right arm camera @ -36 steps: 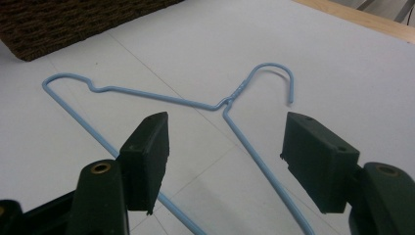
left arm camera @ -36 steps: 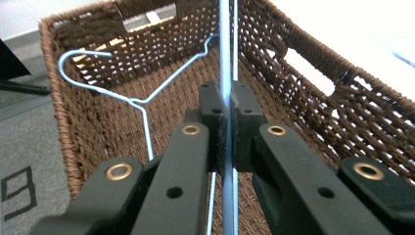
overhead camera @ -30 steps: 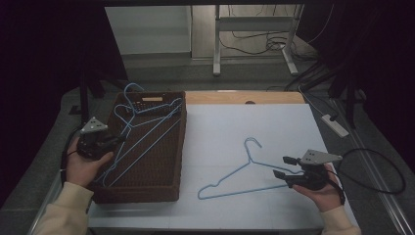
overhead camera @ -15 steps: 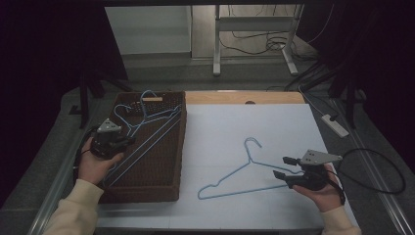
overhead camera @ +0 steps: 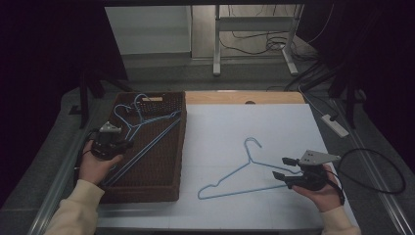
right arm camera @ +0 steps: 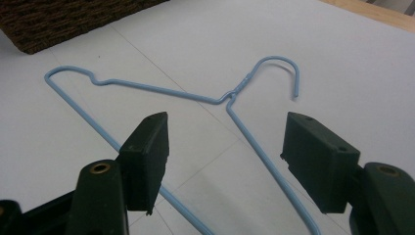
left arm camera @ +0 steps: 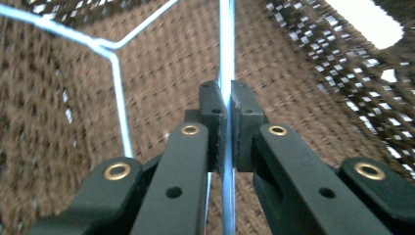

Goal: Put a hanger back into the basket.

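Two blue wire hangers noted: one [left arm camera: 226, 44] pinched by the clenched left gripper [overhead camera: 108, 143] inside the left basket [overhead camera: 169, 147], probably for lifting; another [overhead camera: 244, 169] flat between right gripper's [overhead camera: 286, 169] spread jaws.

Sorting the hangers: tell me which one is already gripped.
A blue wire hanger inside the brown woven basket; the left gripper clamps its wire. The table's hanger lies free.

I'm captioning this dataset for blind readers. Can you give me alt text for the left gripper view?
The left tongs are shut on the thin blue wire of a hanger, seen close up from behind the jaws. Under them is the floor of a brown woven basket, with another bend of blue wire at the left.
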Motion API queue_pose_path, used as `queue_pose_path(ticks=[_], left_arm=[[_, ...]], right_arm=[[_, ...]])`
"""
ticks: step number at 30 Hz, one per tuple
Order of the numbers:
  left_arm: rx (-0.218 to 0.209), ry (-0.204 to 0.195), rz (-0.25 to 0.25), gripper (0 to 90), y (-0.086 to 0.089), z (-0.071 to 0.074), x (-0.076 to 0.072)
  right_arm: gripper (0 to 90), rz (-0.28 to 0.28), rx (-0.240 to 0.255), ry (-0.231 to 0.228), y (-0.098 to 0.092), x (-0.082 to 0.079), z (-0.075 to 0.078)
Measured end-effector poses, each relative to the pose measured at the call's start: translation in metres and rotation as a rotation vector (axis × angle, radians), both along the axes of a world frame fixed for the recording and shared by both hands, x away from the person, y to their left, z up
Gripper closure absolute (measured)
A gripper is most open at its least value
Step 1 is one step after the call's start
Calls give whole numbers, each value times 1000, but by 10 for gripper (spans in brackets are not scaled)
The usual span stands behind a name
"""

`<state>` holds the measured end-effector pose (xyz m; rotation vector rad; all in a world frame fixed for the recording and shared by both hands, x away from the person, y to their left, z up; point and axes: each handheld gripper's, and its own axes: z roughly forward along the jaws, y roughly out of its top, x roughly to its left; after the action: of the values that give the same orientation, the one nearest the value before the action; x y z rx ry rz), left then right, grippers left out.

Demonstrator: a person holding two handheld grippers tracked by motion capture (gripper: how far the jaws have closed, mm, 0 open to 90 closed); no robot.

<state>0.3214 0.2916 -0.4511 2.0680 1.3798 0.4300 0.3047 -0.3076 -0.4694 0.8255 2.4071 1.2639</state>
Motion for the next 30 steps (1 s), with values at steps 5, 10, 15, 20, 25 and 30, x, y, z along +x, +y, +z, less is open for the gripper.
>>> queue_pose_path(ticks=[5, 10, 15, 20, 25, 30], left_arm=[[10, 23, 19, 854, 2, -4, 5], [96, -29, 43, 711, 3, -4, 8], [85, -118, 23, 451, 0, 5, -1], [8, -174, -33, 366, -5, 19, -16], [-84, -232, -100, 357, -14, 35, -35], [-134, -266, -182, 352, -31, 43, -53]], right_arm=[[347, -1, -2, 3, 0, 1, -1], [346, 2, -5, 7, 0, 1, -1], [343, 2, -13, 11, -1, 1, -2], [343, 4, -14, 10, 0, 1, -3], [343, 1, -12, 12, 0, 1, -3], [343, -1, -8, 11, -1, 1, -2]])
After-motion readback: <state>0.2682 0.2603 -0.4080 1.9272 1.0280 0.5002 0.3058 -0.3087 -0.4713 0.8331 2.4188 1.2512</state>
